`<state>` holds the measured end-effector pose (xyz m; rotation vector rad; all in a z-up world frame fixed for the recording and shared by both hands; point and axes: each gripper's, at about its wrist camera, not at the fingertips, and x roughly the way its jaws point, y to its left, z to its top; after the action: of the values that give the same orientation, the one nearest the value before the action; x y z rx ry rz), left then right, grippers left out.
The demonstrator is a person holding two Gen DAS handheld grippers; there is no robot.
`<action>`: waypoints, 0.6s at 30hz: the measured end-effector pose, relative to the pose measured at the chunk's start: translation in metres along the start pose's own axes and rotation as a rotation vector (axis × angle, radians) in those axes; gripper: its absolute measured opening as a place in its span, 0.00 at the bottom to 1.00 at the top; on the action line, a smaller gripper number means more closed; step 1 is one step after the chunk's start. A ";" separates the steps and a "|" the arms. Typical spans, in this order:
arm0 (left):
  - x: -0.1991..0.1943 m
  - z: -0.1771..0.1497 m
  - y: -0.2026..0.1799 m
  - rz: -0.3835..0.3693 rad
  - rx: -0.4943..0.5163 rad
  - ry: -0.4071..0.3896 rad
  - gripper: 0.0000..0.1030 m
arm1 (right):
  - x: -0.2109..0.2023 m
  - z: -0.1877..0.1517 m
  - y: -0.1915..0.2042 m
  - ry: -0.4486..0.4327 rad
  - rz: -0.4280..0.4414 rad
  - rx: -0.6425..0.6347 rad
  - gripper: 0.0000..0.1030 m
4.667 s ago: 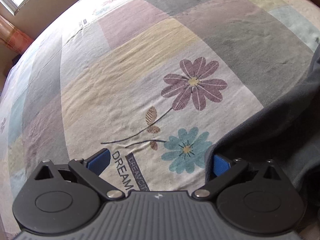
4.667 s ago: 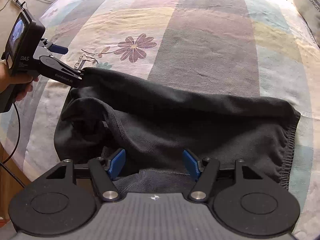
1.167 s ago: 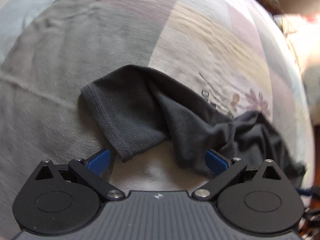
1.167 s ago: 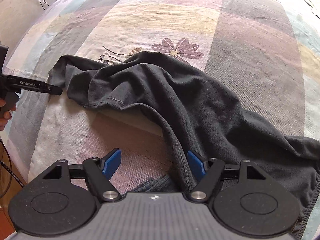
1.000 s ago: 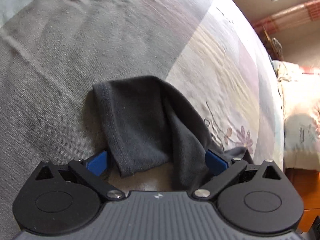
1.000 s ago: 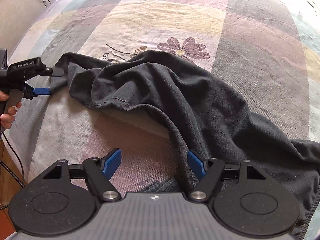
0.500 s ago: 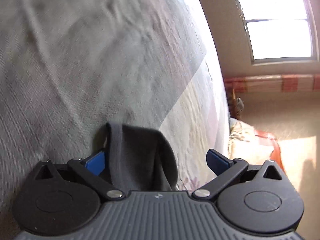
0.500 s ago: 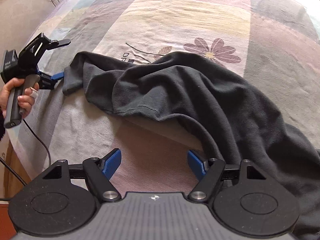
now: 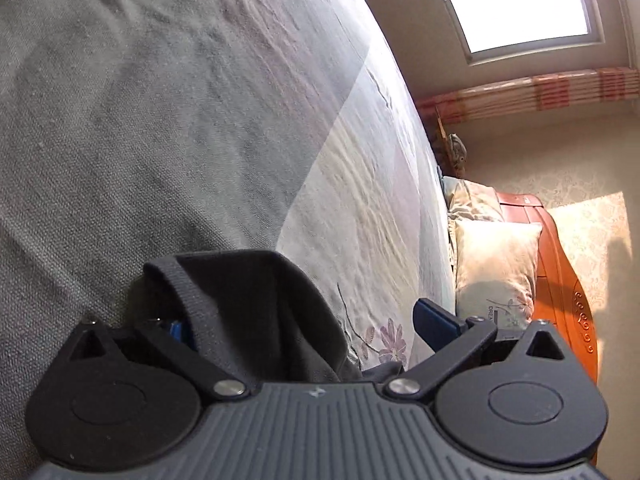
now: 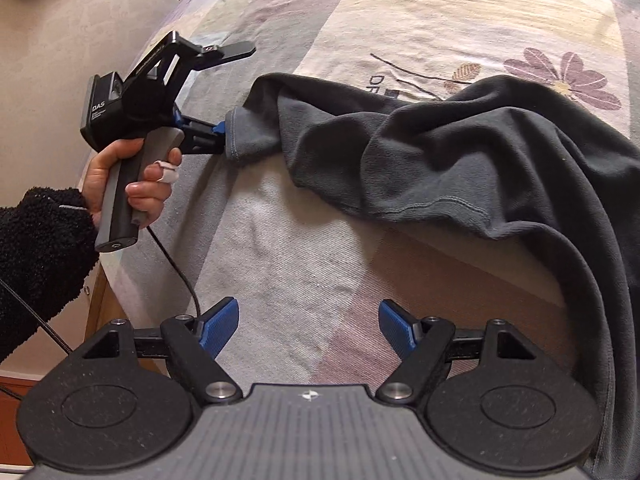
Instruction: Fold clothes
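A dark grey sweatshirt (image 10: pixel 460 152) lies crumpled on the bed, one sleeve stretched out to the left. The sleeve cuff (image 10: pixel 244 136) ends at the lower finger of my left gripper (image 10: pixel 236 88), which a hand (image 10: pixel 120 176) holds at the bed's left edge. In the left wrist view the cuff (image 9: pixel 248 300) lies between the wide-apart jaws of the left gripper (image 9: pixel 306 324) and covers the left pad. My right gripper (image 10: pixel 308 320) hovers over bare sheet, jaws opening, nothing between them. The sweatshirt's hem (image 10: pixel 592 280) runs just right of it.
The bed (image 10: pixel 300 240) has a patchwork sheet with printed flowers. Its left edge drops to the floor (image 10: pixel 60 20). A cable (image 10: pixel 176 264) hangs from the left gripper's handle. Pillows (image 9: pixel 492 268), a wooden headboard (image 9: pixel 560 280) and a window (image 9: pixel 520 0) stand beyond.
My left gripper slid up to the sleeve cuff and tilted toward the room, so the cuff now sits deep between its jaws. My right gripper moved left, off the hem, onto bare sheet.
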<state>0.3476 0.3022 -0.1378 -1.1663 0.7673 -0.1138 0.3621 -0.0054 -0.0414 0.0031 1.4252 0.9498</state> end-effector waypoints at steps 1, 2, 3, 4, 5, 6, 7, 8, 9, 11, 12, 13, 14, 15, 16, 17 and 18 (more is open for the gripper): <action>-0.006 -0.005 0.006 -0.026 -0.031 -0.006 0.99 | 0.001 0.002 0.001 -0.003 -0.002 0.003 0.78; -0.012 -0.012 0.011 -0.047 -0.047 -0.009 0.99 | 0.001 0.003 0.002 -0.006 0.002 0.009 0.78; -0.018 -0.020 0.014 -0.043 -0.042 -0.005 0.93 | 0.001 0.005 0.002 -0.010 0.008 0.018 0.78; -0.020 -0.027 0.014 -0.029 -0.023 -0.001 0.87 | 0.000 0.006 0.001 -0.012 0.013 0.025 0.79; -0.023 -0.034 0.014 -0.015 -0.004 0.003 0.84 | -0.001 0.007 0.001 -0.014 0.016 0.030 0.79; -0.023 -0.034 0.014 -0.002 0.012 0.003 0.82 | -0.001 0.007 0.000 -0.015 0.016 0.033 0.79; -0.021 -0.027 0.018 -0.018 -0.025 -0.006 0.81 | -0.001 0.007 -0.001 -0.015 0.009 0.033 0.79; -0.019 -0.019 0.022 -0.035 -0.065 -0.016 0.81 | -0.001 0.007 -0.003 -0.014 0.001 0.032 0.79; -0.017 -0.011 0.026 -0.052 -0.105 -0.025 0.76 | 0.000 0.007 -0.005 -0.011 -0.009 0.033 0.79; -0.014 -0.002 0.034 -0.031 -0.152 -0.057 0.55 | 0.001 0.005 -0.009 -0.010 -0.029 0.040 0.79; -0.014 -0.005 0.039 -0.001 -0.159 -0.067 0.35 | 0.001 0.004 -0.011 -0.011 -0.037 0.046 0.79; -0.013 -0.008 0.044 0.029 -0.165 -0.076 0.14 | 0.000 0.003 -0.012 -0.012 -0.045 0.054 0.79; -0.013 -0.013 0.050 0.058 -0.196 -0.076 0.09 | 0.000 0.002 -0.013 -0.013 -0.053 0.061 0.79; -0.015 -0.015 0.050 0.061 -0.208 -0.084 0.09 | -0.001 0.001 -0.014 -0.015 -0.062 0.067 0.79; -0.017 -0.018 0.050 0.063 -0.219 -0.092 0.09 | -0.002 0.000 -0.014 -0.017 -0.070 0.067 0.79; -0.016 -0.015 0.042 0.098 -0.183 -0.084 0.09 | -0.004 0.000 -0.014 -0.019 -0.078 0.065 0.79; -0.015 -0.011 0.033 0.135 -0.144 -0.075 0.08 | -0.005 0.000 -0.013 -0.022 -0.086 0.059 0.79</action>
<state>0.3200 0.3140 -0.1604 -1.2443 0.7958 0.0987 0.3698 -0.0172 -0.0440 -0.0042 1.4208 0.8347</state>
